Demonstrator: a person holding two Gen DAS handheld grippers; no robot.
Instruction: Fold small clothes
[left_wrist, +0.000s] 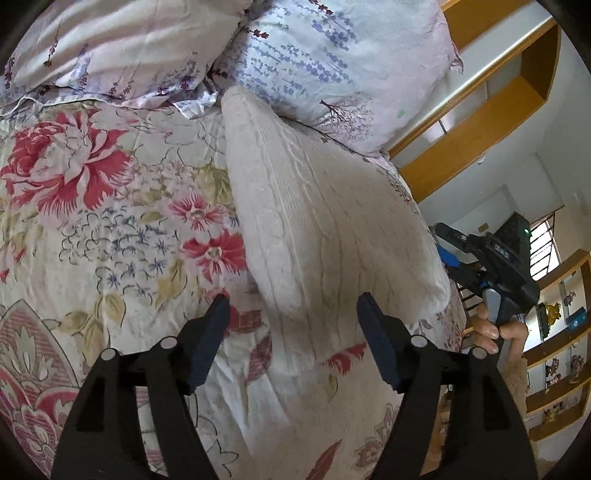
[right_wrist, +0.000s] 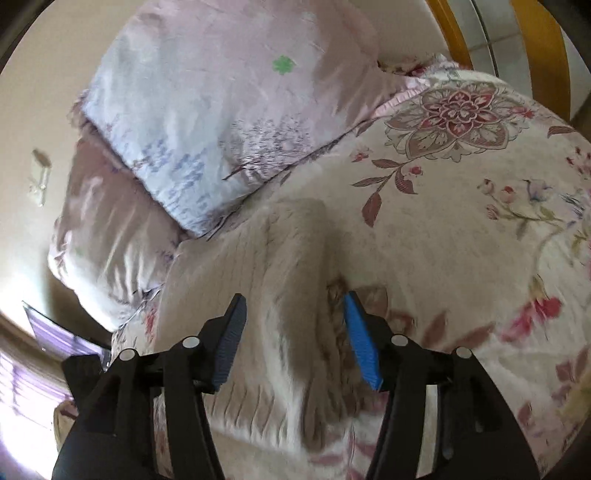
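Observation:
A cream cable-knit garment (left_wrist: 317, 221) lies folded into a long strip on the floral bedspread (left_wrist: 92, 221), running from the pillows toward me. My left gripper (left_wrist: 293, 302) is open and empty, its jaws straddling the garment's near end just above it. In the right wrist view the same garment (right_wrist: 266, 280) lies below my right gripper (right_wrist: 293, 299), which is open with blue pads (right_wrist: 360, 343) on either side of a raised fold. The right gripper also shows in the left wrist view (left_wrist: 495, 266), held in a hand at the bed's right edge.
Two lavender-print pillows (left_wrist: 332, 66) (left_wrist: 122, 48) lie at the head of the bed, touching the garment's far end. Wooden shelving (left_wrist: 491, 110) and a window stand to the right. The bedspread (right_wrist: 461, 229) stretches out to the right of the garment.

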